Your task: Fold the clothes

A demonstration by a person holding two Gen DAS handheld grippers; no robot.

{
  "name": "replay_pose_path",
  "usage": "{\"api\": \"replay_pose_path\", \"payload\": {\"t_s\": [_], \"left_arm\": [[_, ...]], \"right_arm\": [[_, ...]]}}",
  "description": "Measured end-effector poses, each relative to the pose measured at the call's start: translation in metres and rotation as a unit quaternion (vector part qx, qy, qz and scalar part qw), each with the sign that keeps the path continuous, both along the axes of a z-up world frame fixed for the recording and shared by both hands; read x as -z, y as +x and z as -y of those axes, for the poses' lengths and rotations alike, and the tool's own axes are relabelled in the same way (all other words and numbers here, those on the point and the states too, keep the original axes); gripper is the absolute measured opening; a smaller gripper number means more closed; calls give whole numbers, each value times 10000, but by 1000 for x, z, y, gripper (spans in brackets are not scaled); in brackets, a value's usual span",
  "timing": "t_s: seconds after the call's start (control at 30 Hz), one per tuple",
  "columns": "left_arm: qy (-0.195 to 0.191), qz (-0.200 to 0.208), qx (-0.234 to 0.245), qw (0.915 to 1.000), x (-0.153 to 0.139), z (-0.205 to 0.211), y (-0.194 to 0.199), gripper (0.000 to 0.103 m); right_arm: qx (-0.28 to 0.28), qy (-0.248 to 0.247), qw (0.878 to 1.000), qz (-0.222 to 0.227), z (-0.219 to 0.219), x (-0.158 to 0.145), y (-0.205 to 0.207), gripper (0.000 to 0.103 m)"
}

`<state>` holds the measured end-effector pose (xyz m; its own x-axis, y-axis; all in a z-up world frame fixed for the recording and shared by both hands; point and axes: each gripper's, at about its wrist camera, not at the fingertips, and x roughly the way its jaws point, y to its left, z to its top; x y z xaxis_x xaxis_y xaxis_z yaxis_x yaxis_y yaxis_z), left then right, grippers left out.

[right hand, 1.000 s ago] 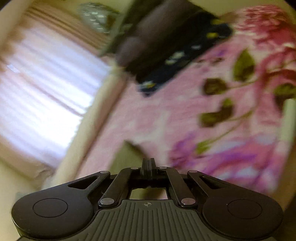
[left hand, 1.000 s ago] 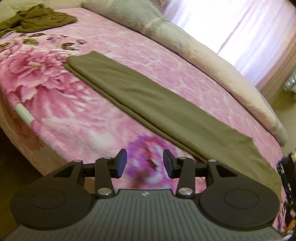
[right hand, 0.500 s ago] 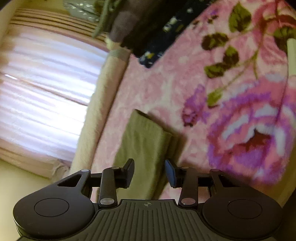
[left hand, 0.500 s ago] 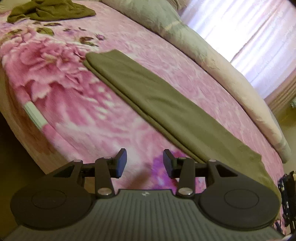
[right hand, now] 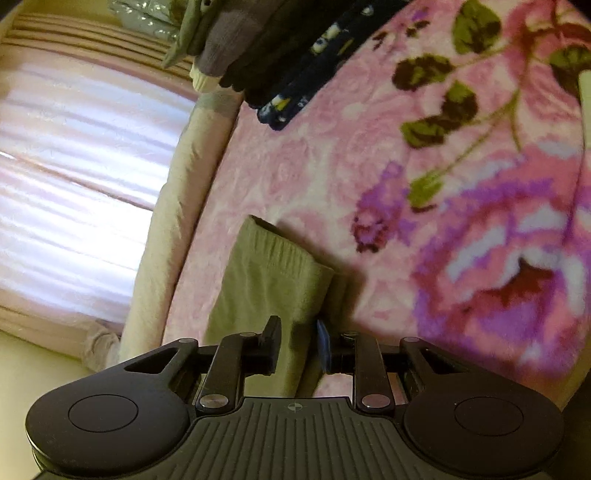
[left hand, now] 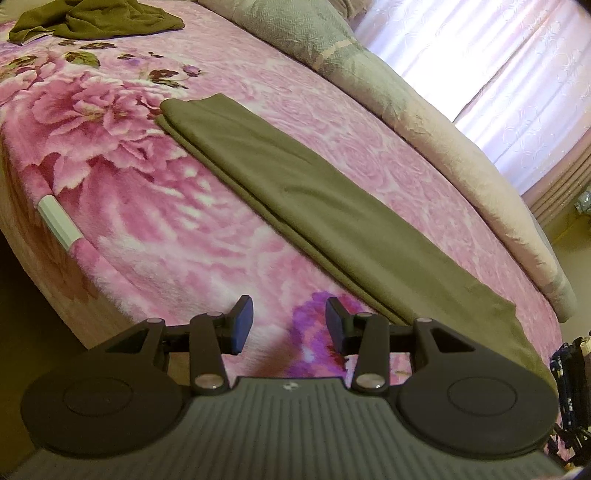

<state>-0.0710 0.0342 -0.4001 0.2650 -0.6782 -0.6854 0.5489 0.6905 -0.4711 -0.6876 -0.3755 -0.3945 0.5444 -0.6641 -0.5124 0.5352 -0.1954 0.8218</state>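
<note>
An olive-green garment [left hand: 314, 199], folded into a long narrow strip, lies flat across the pink floral bedspread [left hand: 155, 229]. My left gripper [left hand: 290, 325] is open and empty, above the bed's near edge just short of the strip's near side. In the right wrist view the strip's elastic-waist end [right hand: 273, 273] lies right in front of my right gripper [right hand: 297, 345]. Its jaws are open with the garment's edge in the gap between them, not clamped.
A crumpled olive garment [left hand: 92, 18] lies at the far left of the bed. A rolled beige quilt [left hand: 424, 122] runs along the far side under bright curtains. A stack of dark clothes [right hand: 266, 48] sits beyond the strip's end. The bed edge drops off at left.
The right gripper opened from shut and swung down to the strip's waistband end. The left gripper shifted slightly, staying open.
</note>
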Motion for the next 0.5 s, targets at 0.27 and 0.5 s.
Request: {"api": "replay_pose_path", "payload": {"t_s": [0.27, 0.5], "left_arm": [[-65, 9, -153, 9999, -4, -4, 4, 38], [-118, 37, -656, 9978, -5, -14, 39, 38]], "right_arm": [[-133, -309, 9990, -297, 1, -8, 1, 0], [-70, -119, 9980, -619, 7, 3, 0, 0]]}}
